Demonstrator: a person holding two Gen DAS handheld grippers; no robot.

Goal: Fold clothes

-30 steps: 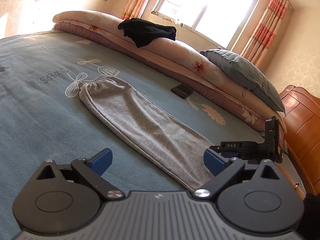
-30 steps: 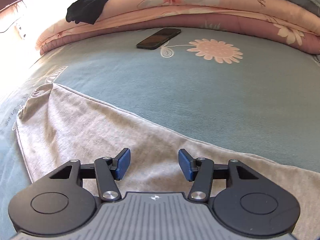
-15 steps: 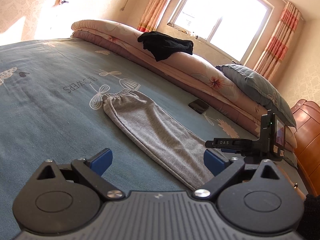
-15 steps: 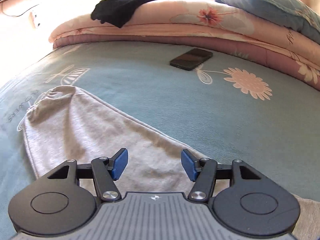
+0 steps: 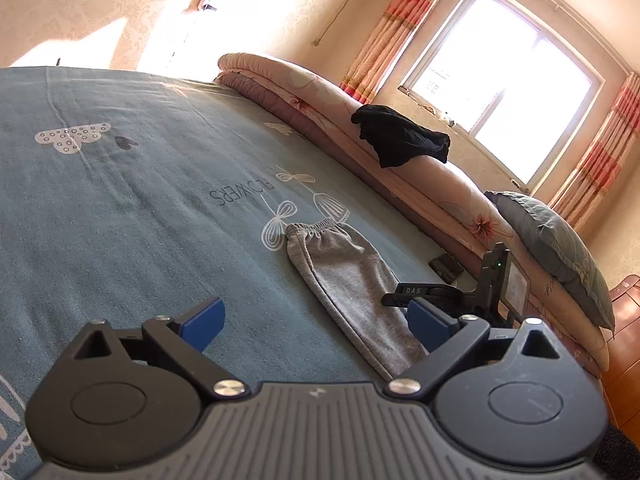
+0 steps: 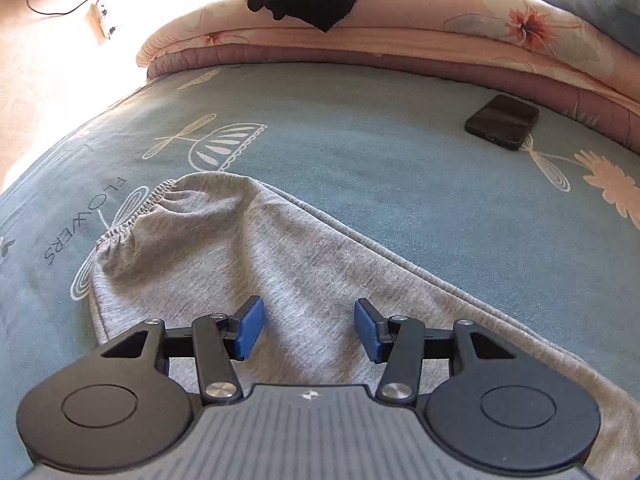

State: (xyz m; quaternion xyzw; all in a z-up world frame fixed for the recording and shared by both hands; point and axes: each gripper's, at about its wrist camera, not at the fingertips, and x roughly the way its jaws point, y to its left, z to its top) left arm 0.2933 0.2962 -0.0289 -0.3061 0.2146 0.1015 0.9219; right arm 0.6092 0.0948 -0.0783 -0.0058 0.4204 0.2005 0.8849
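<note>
Hanging over grey pants point(image 6: 280, 280) mid-frame on blue bed sheet point(image 6: 380, 184): right gripper point(image 6: 307, 330), half open, just been closing, holding nothing. Lower frame: left gripper point(image 5: 316, 326), wide open, empty.

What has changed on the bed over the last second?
Both grippers slid along the grey trousers toward their elastic waistband. The right gripper has just been closing slightly, with nothing between its pads. The left gripper stays wide open. Trousers, phone and black garment haven't moved.
</note>
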